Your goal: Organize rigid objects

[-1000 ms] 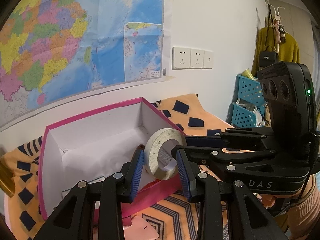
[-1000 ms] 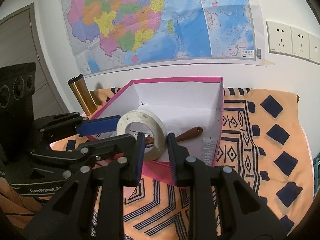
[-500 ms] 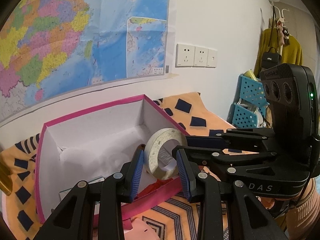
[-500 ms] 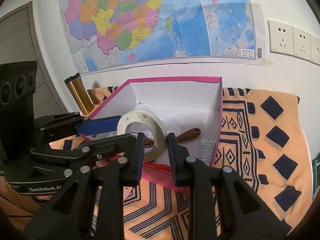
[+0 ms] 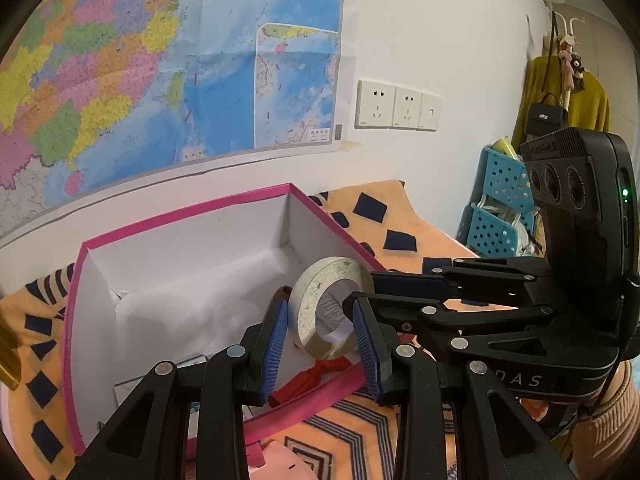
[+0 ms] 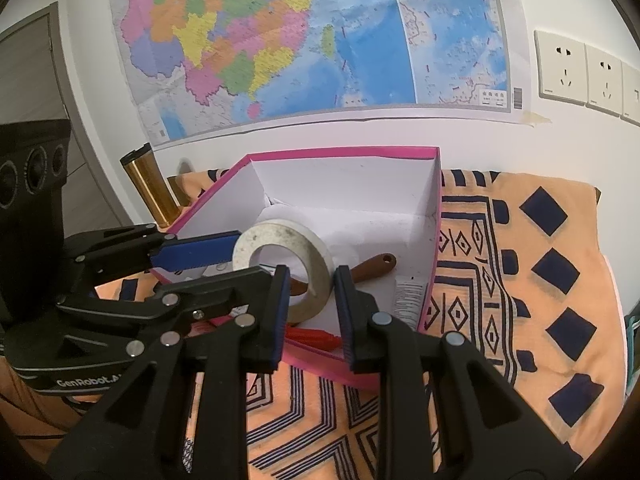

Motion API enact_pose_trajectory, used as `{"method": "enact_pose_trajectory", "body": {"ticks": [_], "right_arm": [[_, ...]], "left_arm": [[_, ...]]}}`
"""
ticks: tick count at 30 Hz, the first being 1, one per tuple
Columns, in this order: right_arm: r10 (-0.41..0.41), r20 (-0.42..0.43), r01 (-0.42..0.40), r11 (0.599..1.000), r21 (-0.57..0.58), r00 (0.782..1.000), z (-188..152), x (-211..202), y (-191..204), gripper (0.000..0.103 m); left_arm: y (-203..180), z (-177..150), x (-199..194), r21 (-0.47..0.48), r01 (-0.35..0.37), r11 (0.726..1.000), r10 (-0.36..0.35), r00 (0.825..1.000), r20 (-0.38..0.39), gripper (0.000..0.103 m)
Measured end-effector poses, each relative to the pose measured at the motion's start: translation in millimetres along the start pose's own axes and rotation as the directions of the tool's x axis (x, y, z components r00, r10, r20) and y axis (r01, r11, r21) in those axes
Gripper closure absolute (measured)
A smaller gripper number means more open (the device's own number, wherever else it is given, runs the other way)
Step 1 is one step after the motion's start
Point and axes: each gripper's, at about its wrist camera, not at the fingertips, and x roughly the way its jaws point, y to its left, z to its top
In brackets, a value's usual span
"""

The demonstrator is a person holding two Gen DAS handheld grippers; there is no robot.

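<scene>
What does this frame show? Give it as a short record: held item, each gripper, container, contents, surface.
held item: tape roll, upright over the box
left gripper: jaws either side of the roll; contact unclear
right gripper: jaws shut on the roll's lower rim
container: pink box, open, white inside
contents: brown handle, red item, a tube
surface: orange patterned cloth

I read "GenRobot.A…" in grey letters on the left tongs point(image 6: 224, 264) body, and "DAS" on the right tongs point(image 5: 362, 292) body. Print on the wall map point(image 6: 320, 40) stays too small to read.
</scene>
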Motion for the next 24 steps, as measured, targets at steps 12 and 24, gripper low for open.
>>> {"method": "enact_pose_trajectory", "body": {"ticks": [12, 24], "right_arm": [[-0.014, -0.026, 0.014, 1.000, 0.013, 1.000, 0.2, 7.5, -2.7, 0.077], [-0.024, -0.062, 0.025, 0.999, 0.020, 0.998, -0.9, 17.1, -6.7, 0.078]], "left_arm": [[4.4, 1.0, 10.1, -0.020, 0.015, 1.000, -0.015, 0.999, -0.030, 0.070], [11.8, 0.7, 22.0, -0.055, 0.039, 0.998, -0.043, 0.997, -0.066, 0.070]]}}
